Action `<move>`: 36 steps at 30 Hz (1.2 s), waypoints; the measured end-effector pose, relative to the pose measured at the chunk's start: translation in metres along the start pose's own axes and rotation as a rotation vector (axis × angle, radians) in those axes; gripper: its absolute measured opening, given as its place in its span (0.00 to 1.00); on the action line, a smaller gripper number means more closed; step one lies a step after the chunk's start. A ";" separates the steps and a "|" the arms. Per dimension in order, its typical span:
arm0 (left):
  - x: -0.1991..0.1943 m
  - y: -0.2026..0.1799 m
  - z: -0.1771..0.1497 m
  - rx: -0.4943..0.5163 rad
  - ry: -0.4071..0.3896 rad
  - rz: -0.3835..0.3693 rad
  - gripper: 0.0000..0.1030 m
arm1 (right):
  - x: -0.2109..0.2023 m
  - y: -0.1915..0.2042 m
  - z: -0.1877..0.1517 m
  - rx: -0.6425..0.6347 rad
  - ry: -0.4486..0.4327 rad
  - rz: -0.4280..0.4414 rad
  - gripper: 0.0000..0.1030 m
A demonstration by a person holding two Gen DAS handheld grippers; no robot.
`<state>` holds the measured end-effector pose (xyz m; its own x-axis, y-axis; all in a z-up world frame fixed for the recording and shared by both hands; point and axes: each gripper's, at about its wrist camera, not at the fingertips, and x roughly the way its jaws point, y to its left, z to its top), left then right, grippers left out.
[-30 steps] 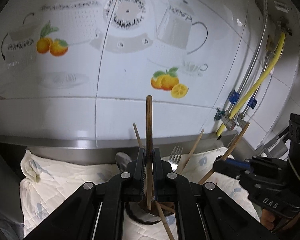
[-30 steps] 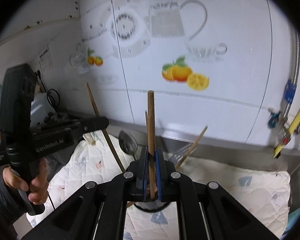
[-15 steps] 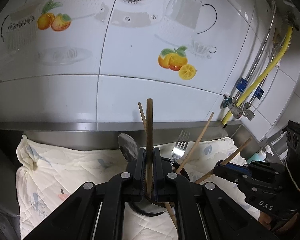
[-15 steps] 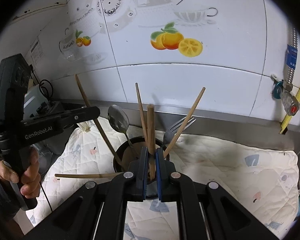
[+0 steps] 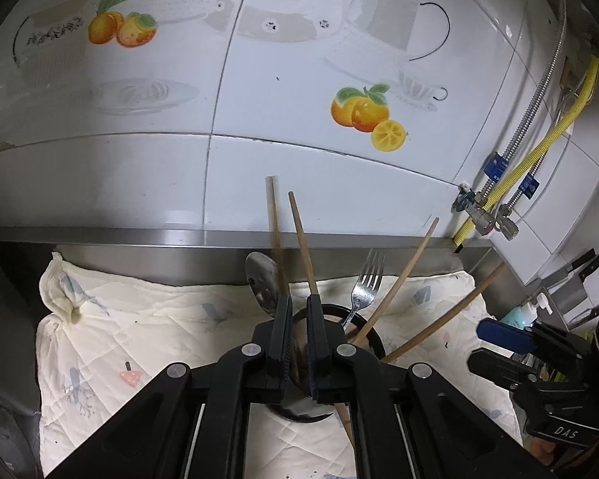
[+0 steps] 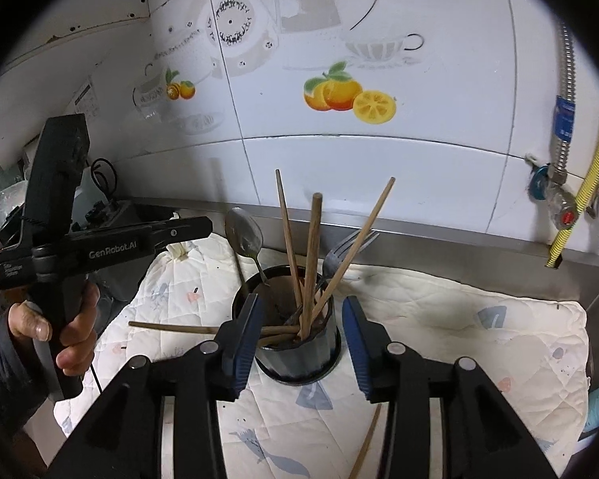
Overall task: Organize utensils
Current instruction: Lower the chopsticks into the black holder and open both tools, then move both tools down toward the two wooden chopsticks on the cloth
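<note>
R tool [image 6: 301, 301] is opening, jaws apart either side of the cup [image 6: 299, 363] w/o touching; the thick chopstick [image 6: 311, 259] stands inside the cup, free. Best to lift straight back so I don't tip the cup. L tool [image 5: 299, 299] is nearly together, w/ a blurred stick [image 5: 275, 235] running into the slit; can't tell if it's gripped. It needs lining up over the cup mouth before letting go. Only the R view shows strays on the cloth [image 6: 459, 319]: one stick [image 6: 167, 326] left of the cup, another [image 6: 365, 451] near me.

Chopsticks [image 6: 310, 263] upright in dark cup [image 6: 299, 355]
</note>
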<state>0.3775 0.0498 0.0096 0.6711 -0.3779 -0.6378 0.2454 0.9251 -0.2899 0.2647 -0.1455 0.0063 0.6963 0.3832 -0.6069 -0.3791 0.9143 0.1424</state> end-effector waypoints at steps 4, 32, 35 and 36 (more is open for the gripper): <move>-0.008 0.000 -0.003 -0.004 -0.006 0.004 0.08 | -0.010 -0.003 -0.005 -0.009 -0.007 -0.013 0.45; -0.079 -0.076 -0.119 0.161 0.050 -0.131 0.58 | -0.035 -0.064 -0.143 0.150 0.252 -0.105 0.48; -0.064 -0.092 -0.140 0.185 0.113 -0.162 0.58 | -0.038 -0.067 -0.156 0.163 0.273 -0.113 0.48; -0.059 -0.098 -0.149 0.192 0.134 -0.171 0.58 | -0.039 -0.068 -0.158 0.169 0.275 -0.115 0.48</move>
<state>0.2099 -0.0243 -0.0303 0.5135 -0.5189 -0.6834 0.4839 0.8328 -0.2688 0.1668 -0.2432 -0.1036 0.5297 0.2475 -0.8113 -0.1854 0.9671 0.1740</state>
